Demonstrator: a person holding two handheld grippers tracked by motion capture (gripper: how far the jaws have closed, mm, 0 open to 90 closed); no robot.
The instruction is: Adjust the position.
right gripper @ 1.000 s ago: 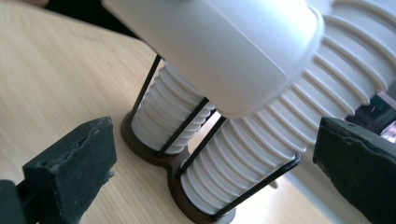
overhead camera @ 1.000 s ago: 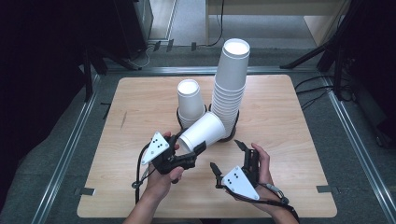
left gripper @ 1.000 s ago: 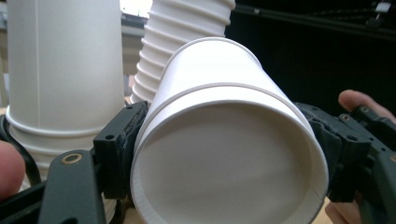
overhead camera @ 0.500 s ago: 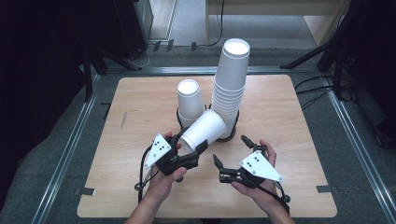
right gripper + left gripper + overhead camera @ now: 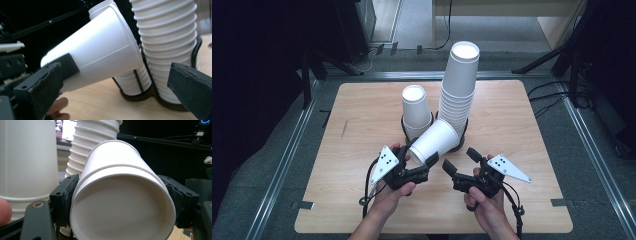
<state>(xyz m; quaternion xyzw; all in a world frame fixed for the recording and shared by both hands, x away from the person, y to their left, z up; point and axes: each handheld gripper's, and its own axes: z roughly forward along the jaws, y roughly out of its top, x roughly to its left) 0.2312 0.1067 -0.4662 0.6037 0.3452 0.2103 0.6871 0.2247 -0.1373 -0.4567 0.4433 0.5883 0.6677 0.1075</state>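
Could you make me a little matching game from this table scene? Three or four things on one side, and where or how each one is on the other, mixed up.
Things:
1. tilted cup
2. tall stack
3. short stack
4. right gripper

States:
A. jaws open, holding nothing
B. upright, far taller than its neighbour
C. clamped at the rim by the left gripper
D. upright, left of the tall one in the high view

Pairs: 1-C, 2-B, 3-D, 4-A

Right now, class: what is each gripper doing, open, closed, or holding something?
Left gripper: closed on the tilted paper cup, gripping it near its rim.
Right gripper: open, holding nothing.
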